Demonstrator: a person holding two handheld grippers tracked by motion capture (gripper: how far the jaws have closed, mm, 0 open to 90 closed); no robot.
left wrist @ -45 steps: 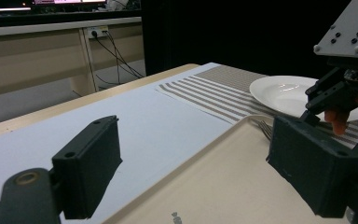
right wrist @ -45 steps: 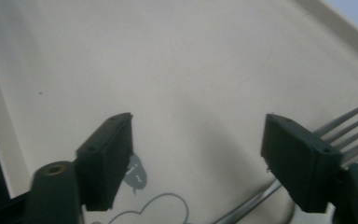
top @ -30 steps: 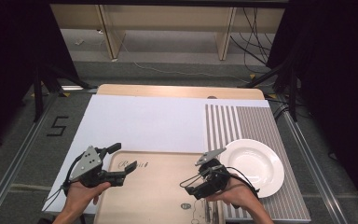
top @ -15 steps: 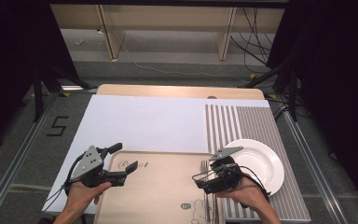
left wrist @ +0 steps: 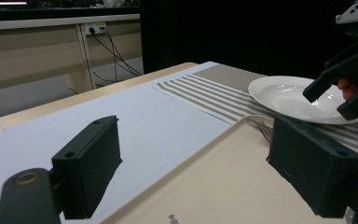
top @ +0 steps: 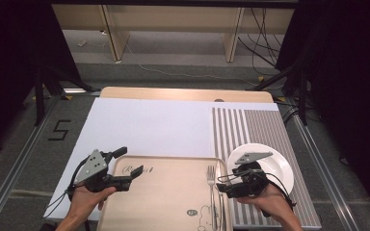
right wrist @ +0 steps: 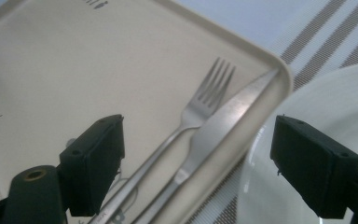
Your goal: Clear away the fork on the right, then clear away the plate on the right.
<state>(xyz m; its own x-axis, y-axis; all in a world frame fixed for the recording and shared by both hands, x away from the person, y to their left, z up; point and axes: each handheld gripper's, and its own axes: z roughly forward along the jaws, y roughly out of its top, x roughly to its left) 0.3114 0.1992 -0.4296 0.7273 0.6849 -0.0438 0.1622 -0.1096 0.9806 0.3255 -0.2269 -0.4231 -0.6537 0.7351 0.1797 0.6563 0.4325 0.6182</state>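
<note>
fork (right wrist: pixel 186 116) and knife (right wrist: pixel 223 116) lie side by side along the tray's (top: pixel 164 202) right edge, beside the white plate (top: pixel 279 166). right gripper (top: pixel 226 185) hovers low above them, jaws spread wide and holding nothing, hand angled inward. left gripper (top: pixel 127 168) hovers at the tray's far left corner, jaws apart, also holding nothing.
</note>
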